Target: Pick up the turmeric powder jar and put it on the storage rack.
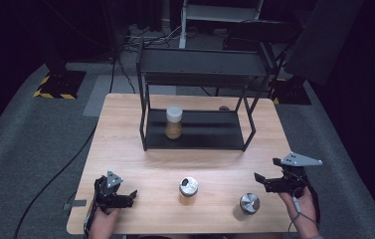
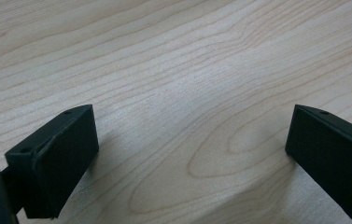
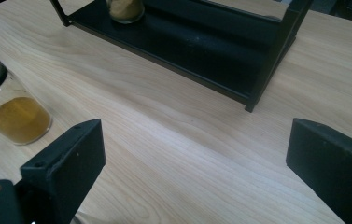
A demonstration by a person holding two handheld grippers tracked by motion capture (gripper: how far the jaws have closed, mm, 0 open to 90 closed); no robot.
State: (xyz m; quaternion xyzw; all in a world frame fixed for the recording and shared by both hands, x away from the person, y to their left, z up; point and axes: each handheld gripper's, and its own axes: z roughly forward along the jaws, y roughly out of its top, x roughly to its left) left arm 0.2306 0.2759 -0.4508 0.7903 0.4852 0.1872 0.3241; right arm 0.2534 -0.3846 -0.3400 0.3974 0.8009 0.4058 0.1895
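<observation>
The wooden surface [image 1: 140,149] carries a black rack [image 1: 195,94] at 12 o'clock, an upright white-capped jar [image 1: 173,122] on its lower shelf. Two upright metal-lidded jars [image 1: 188,189] [image 1: 247,205] stand near 6 o'clock. The right gripper view shows powder inside one. The left gripper [image 1: 118,198] and right gripper [image 1: 274,181] rest low, jaws spread, empty.

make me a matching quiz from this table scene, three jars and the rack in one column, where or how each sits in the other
Column one:
1. white-lidded jar
2. middle metal-lidded jar
3. right metal-lidded jar
4. black rack

Column two:
a. near the front table edge, just ahead of the right hand-held gripper
b. at the far half of the table, two shelves
c. on the rack's lower shelf
d. on bare wood, roughly centred between the two hand-held grippers

Pairs: 1-c, 2-d, 3-a, 4-b
</observation>
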